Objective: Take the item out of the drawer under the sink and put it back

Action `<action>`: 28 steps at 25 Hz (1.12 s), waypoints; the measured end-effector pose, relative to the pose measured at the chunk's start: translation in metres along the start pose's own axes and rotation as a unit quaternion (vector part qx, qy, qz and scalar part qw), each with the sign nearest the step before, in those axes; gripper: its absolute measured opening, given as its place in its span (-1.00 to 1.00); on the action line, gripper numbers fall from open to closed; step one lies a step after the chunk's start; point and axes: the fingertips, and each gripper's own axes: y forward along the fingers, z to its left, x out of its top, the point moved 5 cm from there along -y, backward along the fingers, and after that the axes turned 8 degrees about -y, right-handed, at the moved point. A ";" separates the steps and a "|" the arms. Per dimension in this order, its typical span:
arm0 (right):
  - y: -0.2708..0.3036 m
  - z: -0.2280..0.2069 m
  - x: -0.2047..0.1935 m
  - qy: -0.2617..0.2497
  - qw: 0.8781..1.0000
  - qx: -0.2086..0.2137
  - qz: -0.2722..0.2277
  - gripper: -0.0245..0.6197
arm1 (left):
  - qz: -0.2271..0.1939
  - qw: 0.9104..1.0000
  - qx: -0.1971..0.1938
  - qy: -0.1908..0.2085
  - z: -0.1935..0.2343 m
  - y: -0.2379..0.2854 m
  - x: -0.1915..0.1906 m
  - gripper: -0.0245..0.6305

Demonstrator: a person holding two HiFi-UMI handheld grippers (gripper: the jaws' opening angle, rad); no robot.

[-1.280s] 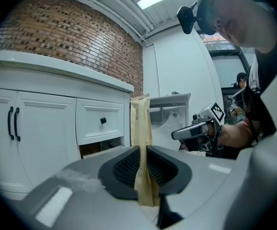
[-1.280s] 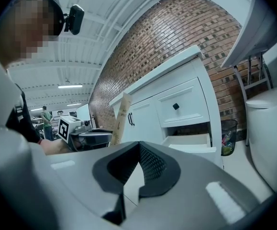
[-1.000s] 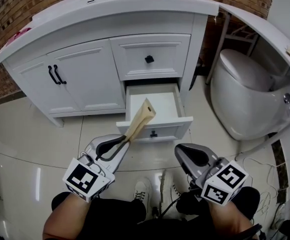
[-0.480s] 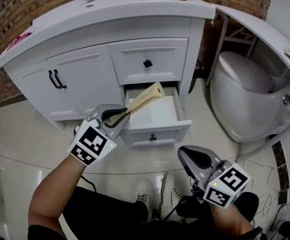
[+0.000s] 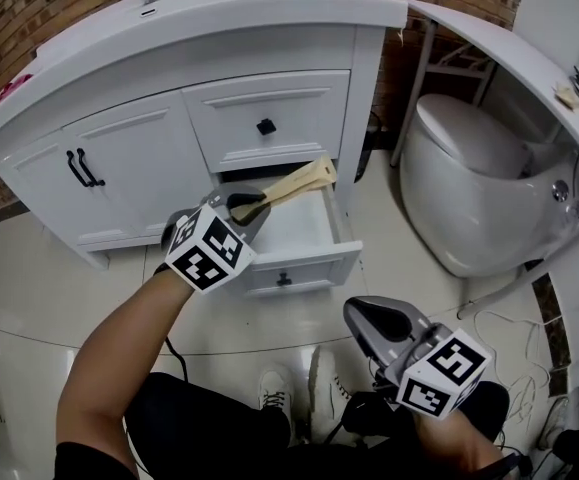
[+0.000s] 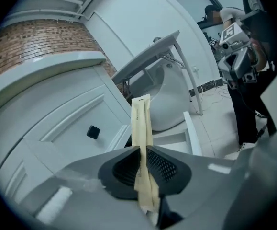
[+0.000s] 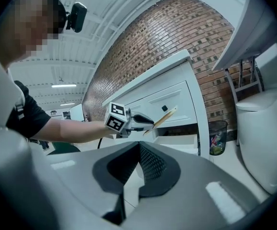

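My left gripper (image 5: 244,206) is shut on a long flat beige packet (image 5: 294,185), which sticks out to the right over the open lower drawer (image 5: 341,230) of the white sink cabinet. In the left gripper view the packet (image 6: 140,121) stands pinched between the dark pads (image 6: 163,165), its far end free. My right gripper (image 5: 369,318) hangs low near my lap, shut with nothing in it. From the right gripper view I see the left gripper (image 7: 140,121) holding the packet (image 7: 163,117) in front of the drawer (image 7: 179,140).
Above the open drawer is a shut drawer with a black knob (image 5: 266,126). Cabinet doors with black handles (image 5: 79,168) are to the left. A white toilet (image 5: 469,188) stands to the right, with cables (image 5: 499,328) on the floor. A waste bin (image 7: 217,137) sits beside the cabinet.
My left gripper has carried the packet forward and up from my lap to over the open drawer, and the packet now lies flatter, pointing right. The right gripper has barely moved.
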 end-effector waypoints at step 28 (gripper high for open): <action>0.011 -0.038 -0.017 0.021 0.999 -0.017 0.025 -0.91 | 0.192 0.979 -0.064 0.011 0.015 0.148 -0.082 -0.63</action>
